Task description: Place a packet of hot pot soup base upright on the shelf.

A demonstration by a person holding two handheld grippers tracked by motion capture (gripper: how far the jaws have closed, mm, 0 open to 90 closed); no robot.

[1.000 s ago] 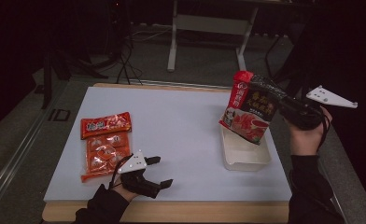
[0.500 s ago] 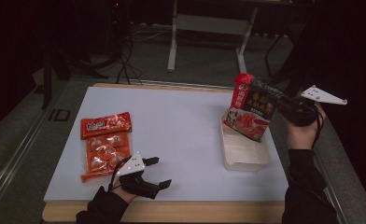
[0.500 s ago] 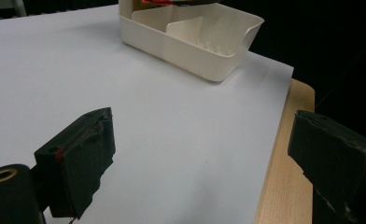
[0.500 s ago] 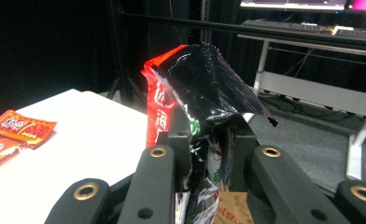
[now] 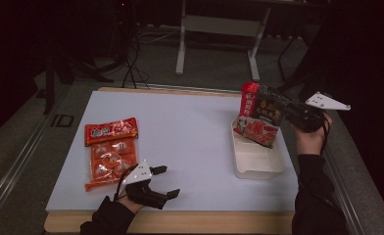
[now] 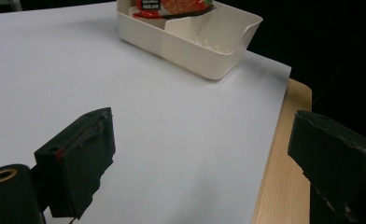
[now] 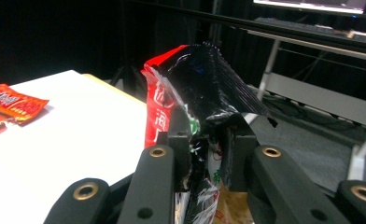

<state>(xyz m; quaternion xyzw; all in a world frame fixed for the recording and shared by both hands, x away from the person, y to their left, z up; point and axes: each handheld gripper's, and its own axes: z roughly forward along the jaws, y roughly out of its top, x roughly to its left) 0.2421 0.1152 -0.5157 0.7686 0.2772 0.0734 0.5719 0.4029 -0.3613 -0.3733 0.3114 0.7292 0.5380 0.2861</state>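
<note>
My right gripper (image 5: 289,113) is shut on the side of a black-and-red food packet (image 5: 260,117), which stands upright over the far end of a white plastic tub (image 5: 258,164). In the right gripper view both pads pinch the crumpled packet (image 7: 195,84) at my right gripper (image 7: 209,149). The packet's lower edge (image 6: 172,7) dips inside the tub (image 6: 190,44). My left gripper (image 5: 156,184) rests near the table's front edge, jaws wide apart and nothing between them, as the left gripper view shows for my left gripper (image 6: 204,154).
An orange-red snack packet (image 5: 109,152) lies flat on the white sheet (image 5: 180,132), just left of my left hand; it also appears as the snack packet (image 7: 13,105). The wooden table edge (image 6: 284,154) runs along the front. Dark floor, cables and a desk frame (image 5: 219,24) lie beyond.
My right hand has sunk and drifted slightly left with the packet, bringing its lower edge down into the tub. The left gripper has stayed put.
</note>
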